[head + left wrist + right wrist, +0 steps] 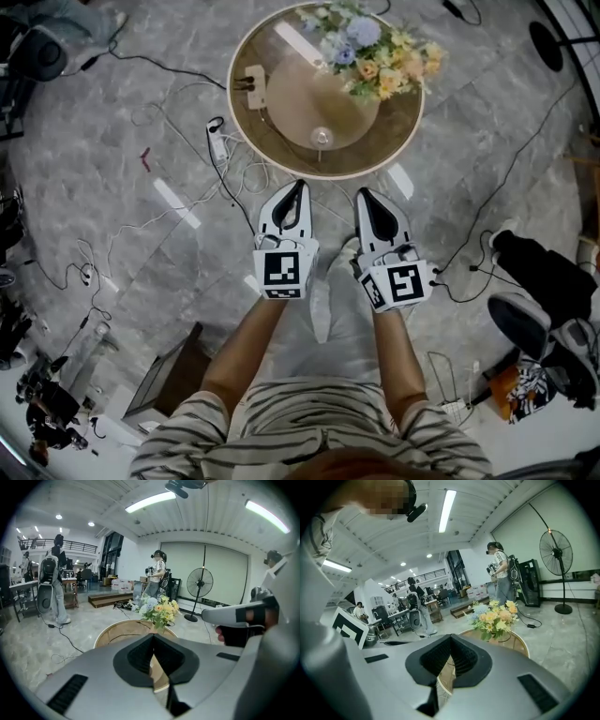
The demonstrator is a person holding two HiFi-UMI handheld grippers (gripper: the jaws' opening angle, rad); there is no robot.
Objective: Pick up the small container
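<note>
Both claws, left and right, are pressed together on nothing, side by side at mid-frame just short of the round bench, where the small container stands near the lower edge, below the flowers.
</note>
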